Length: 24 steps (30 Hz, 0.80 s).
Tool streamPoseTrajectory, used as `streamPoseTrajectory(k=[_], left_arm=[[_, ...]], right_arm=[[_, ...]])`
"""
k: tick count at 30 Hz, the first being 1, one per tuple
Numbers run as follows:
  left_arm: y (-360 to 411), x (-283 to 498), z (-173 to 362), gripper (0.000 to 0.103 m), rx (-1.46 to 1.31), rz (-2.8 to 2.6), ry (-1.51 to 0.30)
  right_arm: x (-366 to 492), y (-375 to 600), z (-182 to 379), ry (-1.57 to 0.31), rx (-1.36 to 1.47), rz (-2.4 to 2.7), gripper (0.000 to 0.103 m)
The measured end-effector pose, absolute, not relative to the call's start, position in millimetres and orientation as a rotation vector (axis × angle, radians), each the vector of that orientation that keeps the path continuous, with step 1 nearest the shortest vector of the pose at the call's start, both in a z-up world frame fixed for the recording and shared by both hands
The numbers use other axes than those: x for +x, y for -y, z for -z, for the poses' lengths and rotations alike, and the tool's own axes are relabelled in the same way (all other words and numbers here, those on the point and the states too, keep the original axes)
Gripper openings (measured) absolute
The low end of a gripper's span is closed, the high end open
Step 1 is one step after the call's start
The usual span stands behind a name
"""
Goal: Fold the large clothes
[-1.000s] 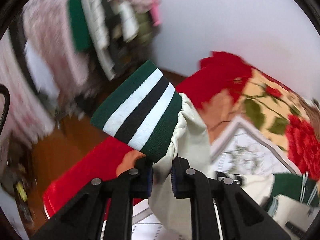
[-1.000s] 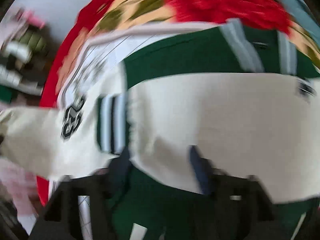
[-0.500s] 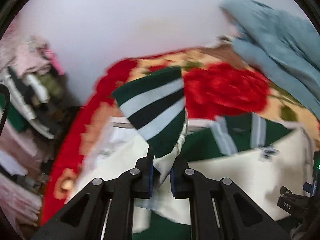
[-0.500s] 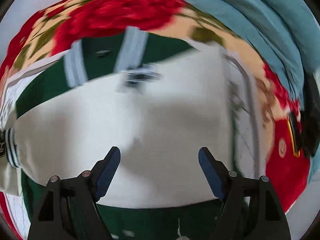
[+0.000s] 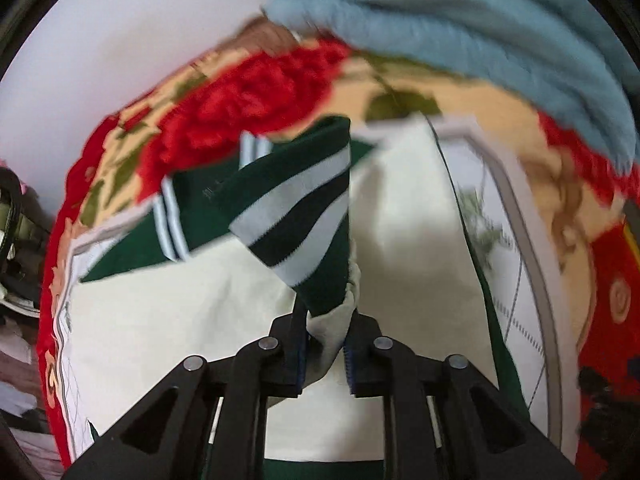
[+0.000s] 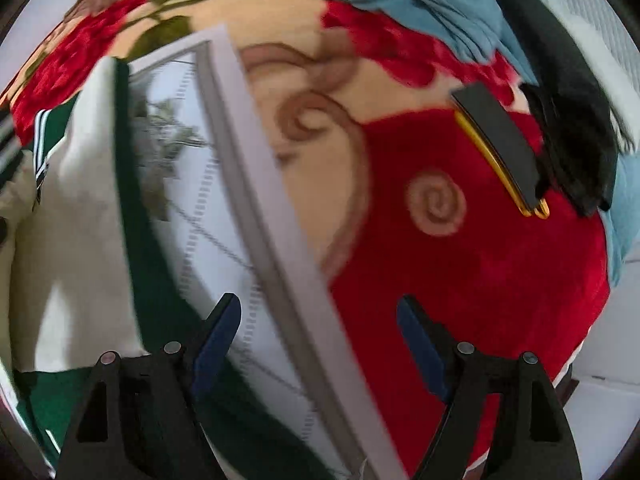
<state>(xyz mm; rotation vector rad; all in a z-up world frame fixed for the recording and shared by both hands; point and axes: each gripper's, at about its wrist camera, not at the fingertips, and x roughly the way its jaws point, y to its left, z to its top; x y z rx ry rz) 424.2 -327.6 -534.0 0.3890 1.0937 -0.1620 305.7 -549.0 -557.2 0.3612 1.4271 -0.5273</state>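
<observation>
L gripper [image 5: 325, 354] is clamped on the cream sleeve [image 5: 334, 320] of the jacket [image 5: 168, 320], pinching bunched soft fabric just below the ribbed cuff [image 5: 296, 216]. Cuff is knit, banded dark green / pale grey-white / black, and stands up above the jaws in a cone-ish shape. Rest of jacket lies spread flat behind the cuff: smooth cream body w/ a dark green panel [image 5: 200, 208] carrying thin white stripes, left of the cuff.

Jacket sits on a white quilted sheet [image 6: 224, 216] w/ grey border and dotted diamond stitching, itself on a plush red floral blanket [image 6: 472, 272] w/ tan swirls. Fuzzy light-blue blanket [image 5: 460, 28] bunched beyond the jacket, at far edge.

R gripper [image 6: 319, 338]: jaws wide apart, holding nothing, blue pads [image 6: 216, 336] showing; it hovers over the sheet's border, right of the jacket. Flat black item w/ yellow edge [image 6: 500, 148] lies on the red blanket, well apart from the jacket.
</observation>
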Motion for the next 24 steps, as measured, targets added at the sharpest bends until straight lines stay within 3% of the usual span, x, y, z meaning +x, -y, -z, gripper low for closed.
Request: streamPoseTrajectory(k=[3,5,6,7,12,17,24], left_arm=[[327,421,541,0.022,0.370,0.178,-1.119],[320,419,535,0.049,0.325,0.214,-1.127],[322,418,536,0.085,0.311,0.227,-1.135],[320,418,532,0.096,0.287,0.247,-1.147],[292,408,514,0.096,0.182,0.221,-1.195],[209,397,495,0.097,0.122,0.013,-1.218],[98,420,535,0.097,0.244,-0.344,-1.235]], right_arm=[[294,563,560,-1.434,0.458,0.493,0.082],[290,570,559,-1.435,0.498,0.474,0.082],[289,572,558,-1.434,0.520,0.457,0.082],[288,575,555,-1.436,0.547,0.438,0.082],[298,572,533,-1.391,0.672,0.325,0.082],[347,540,519,-1.336,0.746,0.083,0.082],[368,461,558,-1.590,0.280,-0.058,0.081]])
